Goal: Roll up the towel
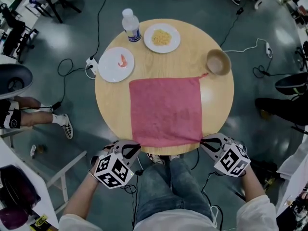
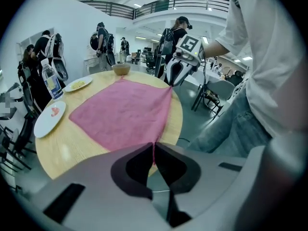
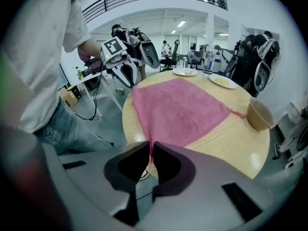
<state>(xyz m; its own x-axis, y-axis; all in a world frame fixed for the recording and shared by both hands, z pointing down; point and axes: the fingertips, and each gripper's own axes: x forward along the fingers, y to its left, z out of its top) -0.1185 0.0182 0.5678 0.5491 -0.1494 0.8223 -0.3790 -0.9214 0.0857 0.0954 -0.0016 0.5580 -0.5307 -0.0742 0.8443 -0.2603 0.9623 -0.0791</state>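
A pink towel [image 1: 166, 110] lies spread flat on the round wooden table [image 1: 211, 97], its near edge at the table's front rim. My left gripper [image 1: 135, 145] is shut on the towel's near left corner, and the left gripper view shows the pink cloth [image 2: 126, 112] pinched between the jaws [image 2: 153, 148]. My right gripper [image 1: 202, 141] is shut on the near right corner, where the towel [image 3: 180, 110] runs into its closed jaws [image 3: 150, 147]. Each gripper shows across the table in the other's view: the right gripper [image 2: 175, 78] and the left gripper [image 3: 129, 78].
Behind the towel stand a white plate with a shrimp [image 1: 116, 64], a water bottle [image 1: 131, 25], a plate of yellow food [image 1: 162, 37] and a brown bowl [image 1: 218, 62]. The person's legs [image 1: 168, 186] are below the table's front edge. Cables and chairs lie on the floor around.
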